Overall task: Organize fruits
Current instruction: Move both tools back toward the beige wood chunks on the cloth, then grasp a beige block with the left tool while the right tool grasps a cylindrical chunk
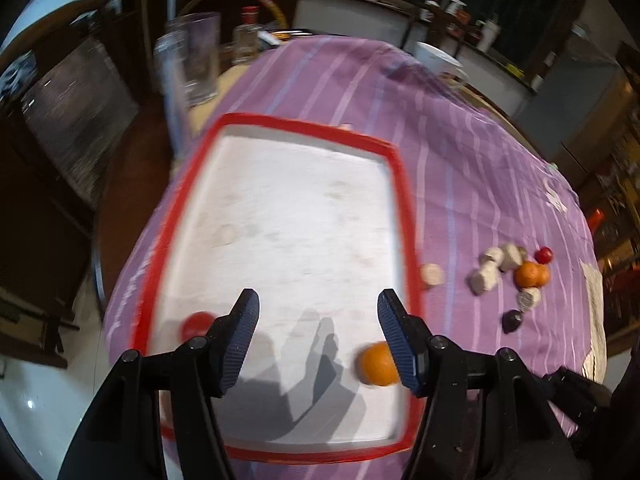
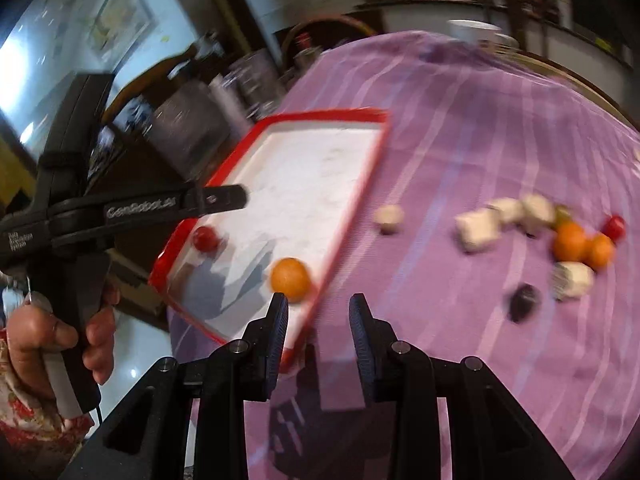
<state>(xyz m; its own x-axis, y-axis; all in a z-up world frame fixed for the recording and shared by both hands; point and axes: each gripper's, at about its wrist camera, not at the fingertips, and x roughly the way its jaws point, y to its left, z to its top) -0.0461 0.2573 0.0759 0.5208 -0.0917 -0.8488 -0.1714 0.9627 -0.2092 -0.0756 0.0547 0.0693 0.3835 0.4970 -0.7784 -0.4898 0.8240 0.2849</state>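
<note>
A white tray with a red rim [image 1: 404,184] [image 2: 360,184] lies on the purple cloth. In it sit an orange [image 1: 376,364] [image 2: 290,278] and a red fruit [image 1: 196,324] [image 2: 206,238]. My left gripper [image 1: 318,340] is open and empty above the tray's near end, between the two fruits. My right gripper [image 2: 318,336] is open and empty over the tray's near right edge. Right of the tray lie two oranges [image 1: 530,274] [image 2: 570,242], a small red fruit [image 1: 544,255] [image 2: 615,227] and a dark fruit [image 1: 512,320] [image 2: 524,300].
Several whitish pieces [image 1: 486,278] [image 2: 478,228] lie among the loose fruit; one round whitish one [image 1: 432,274] [image 2: 388,216] is next to the tray. Drinking glasses [image 1: 192,64] and a bottle [image 1: 246,40] stand beyond the tray's far left. A white bowl [image 1: 438,60] sits at the far table edge.
</note>
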